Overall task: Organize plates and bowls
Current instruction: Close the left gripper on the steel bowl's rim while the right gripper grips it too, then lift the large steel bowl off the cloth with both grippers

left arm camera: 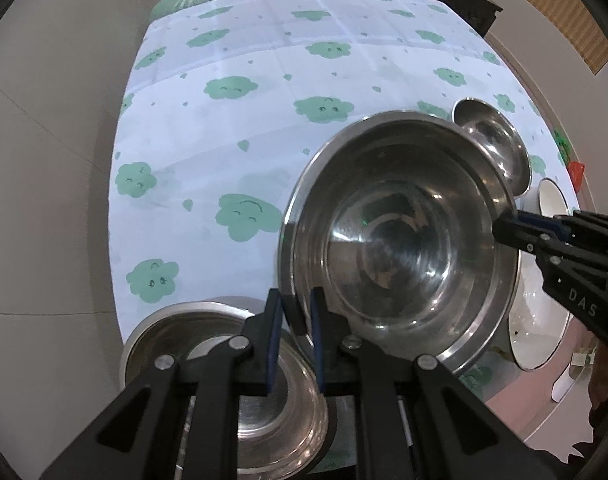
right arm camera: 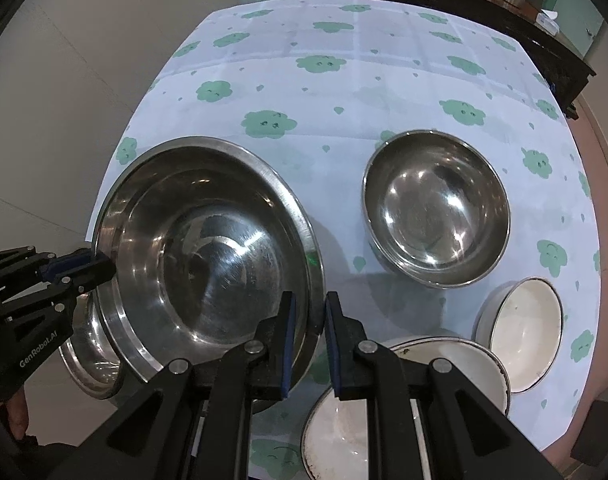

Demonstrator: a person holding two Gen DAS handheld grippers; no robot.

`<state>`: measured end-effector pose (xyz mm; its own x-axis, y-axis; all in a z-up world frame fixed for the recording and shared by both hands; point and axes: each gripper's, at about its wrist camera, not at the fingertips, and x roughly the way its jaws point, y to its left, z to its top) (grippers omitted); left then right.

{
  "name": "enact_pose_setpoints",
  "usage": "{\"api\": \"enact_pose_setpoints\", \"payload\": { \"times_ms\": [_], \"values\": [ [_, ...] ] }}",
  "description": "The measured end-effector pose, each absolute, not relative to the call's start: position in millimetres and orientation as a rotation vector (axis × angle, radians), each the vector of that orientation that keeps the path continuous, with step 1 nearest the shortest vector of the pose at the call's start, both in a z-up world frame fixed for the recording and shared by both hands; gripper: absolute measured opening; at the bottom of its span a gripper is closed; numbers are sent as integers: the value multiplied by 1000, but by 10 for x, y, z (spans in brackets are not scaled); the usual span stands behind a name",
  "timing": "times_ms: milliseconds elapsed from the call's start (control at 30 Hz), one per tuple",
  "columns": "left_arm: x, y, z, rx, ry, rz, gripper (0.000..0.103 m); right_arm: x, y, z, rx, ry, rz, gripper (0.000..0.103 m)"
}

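A large steel bowl (left arm camera: 399, 240) (right arm camera: 208, 256) hangs tilted above the table, held by its rim from two opposite sides. My left gripper (left arm camera: 296, 304) is shut on the rim's near edge in the left wrist view, and it shows at the left (right arm camera: 100, 268) in the right wrist view. My right gripper (right arm camera: 310, 304) is shut on the opposite rim and shows at the right (left arm camera: 503, 232) in the left wrist view. A second wide steel bowl (left arm camera: 224, 360) (right arm camera: 88, 360) sits on the table partly under the held one.
A smaller steel bowl (right arm camera: 435, 212) (left arm camera: 491, 140) stands on the cloud-print tablecloth (right arm camera: 343, 92). Two white enamel bowls lie near the table's edge, a small one (right arm camera: 523, 332) and a larger one (right arm camera: 343, 420). A dark sideboard (right arm camera: 503, 20) stands behind the table.
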<state>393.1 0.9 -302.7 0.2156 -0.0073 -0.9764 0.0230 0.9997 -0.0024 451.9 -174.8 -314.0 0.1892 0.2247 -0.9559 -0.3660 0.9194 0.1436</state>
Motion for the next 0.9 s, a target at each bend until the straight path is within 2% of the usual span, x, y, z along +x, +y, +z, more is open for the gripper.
{"api": "enact_pose_setpoints", "payload": {
  "times_ms": [900],
  "values": [
    [3645,354,-2669,-16,1284,13,11,4346,-1424,-2776,-157,1264,450,16]
  ]
}}
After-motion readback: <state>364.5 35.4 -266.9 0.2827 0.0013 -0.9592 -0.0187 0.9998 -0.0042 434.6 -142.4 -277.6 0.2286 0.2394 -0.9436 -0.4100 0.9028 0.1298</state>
